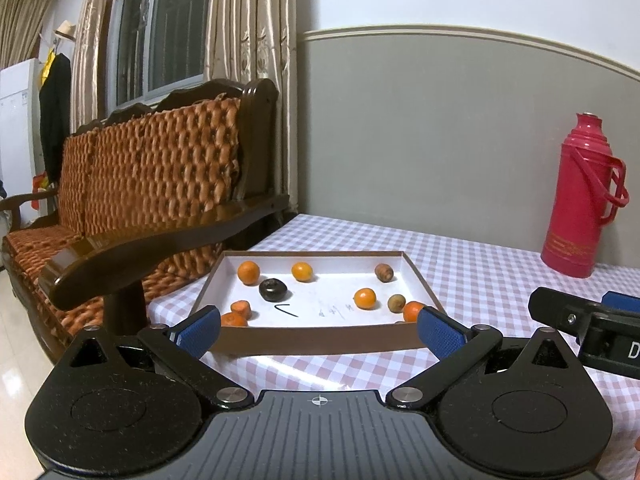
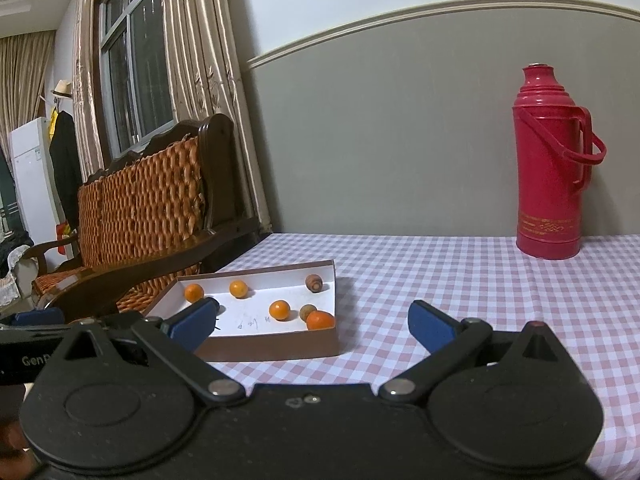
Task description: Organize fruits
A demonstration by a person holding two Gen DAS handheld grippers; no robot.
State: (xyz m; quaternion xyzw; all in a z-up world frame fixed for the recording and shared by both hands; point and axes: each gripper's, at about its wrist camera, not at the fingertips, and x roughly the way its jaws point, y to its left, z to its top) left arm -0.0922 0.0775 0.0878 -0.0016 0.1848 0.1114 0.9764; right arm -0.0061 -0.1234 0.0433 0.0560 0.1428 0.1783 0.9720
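Note:
A shallow brown box [image 1: 320, 342] with a white floor lies on the checked tablecloth. Inside it are several small oranges [image 1: 248, 272], a dark round fruit [image 1: 272, 289] and two brown fruits [image 1: 384, 272]. My left gripper [image 1: 318, 322] is open just in front of the box's near wall, holding nothing. In the right wrist view the same box [image 2: 272, 344] sits left of centre with oranges [image 2: 279, 310] and a brown fruit [image 2: 314, 282]. My right gripper [image 2: 314, 308] is open and holds nothing, near the box's right front corner. Its left finger hides part of the box.
A red thermos [image 2: 550, 160] stands at the back right of the table [image 2: 460, 280], against the grey wall. A wooden sofa [image 1: 152, 184] with woven cushions borders the table's left edge. The right gripper's body [image 1: 588, 324] shows at the right of the left wrist view.

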